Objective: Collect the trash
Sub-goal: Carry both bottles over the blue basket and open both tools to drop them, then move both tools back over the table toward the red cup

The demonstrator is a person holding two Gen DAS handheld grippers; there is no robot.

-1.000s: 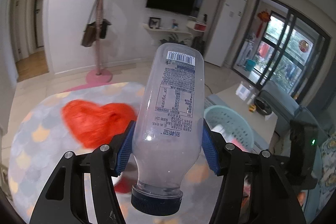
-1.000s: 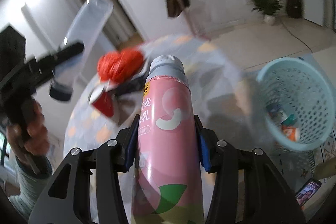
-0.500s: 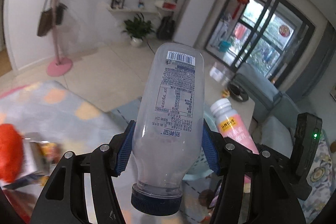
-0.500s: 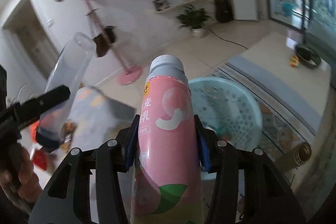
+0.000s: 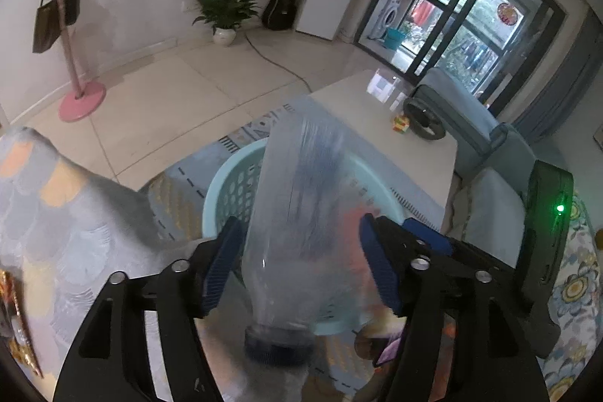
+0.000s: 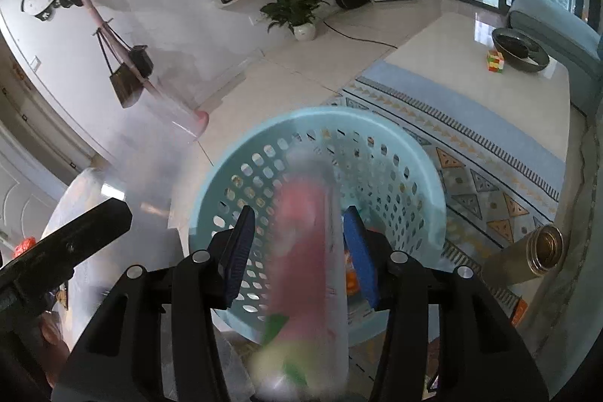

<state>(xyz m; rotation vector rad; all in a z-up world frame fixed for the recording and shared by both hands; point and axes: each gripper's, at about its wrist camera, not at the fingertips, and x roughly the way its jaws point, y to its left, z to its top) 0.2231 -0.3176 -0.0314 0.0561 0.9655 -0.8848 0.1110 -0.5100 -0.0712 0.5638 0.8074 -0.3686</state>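
Slipping blurred from between the left gripper's (image 5: 297,266) blue pads, which have just been spreading apart, is a clear plastic bottle with a dark blue cap (image 5: 297,213), above the pale blue perforated plastic basket (image 5: 226,191). The right gripper (image 6: 297,251) is standing spread too, its pink-labelled milk bottle (image 6: 309,251) smearing loose over the basket.
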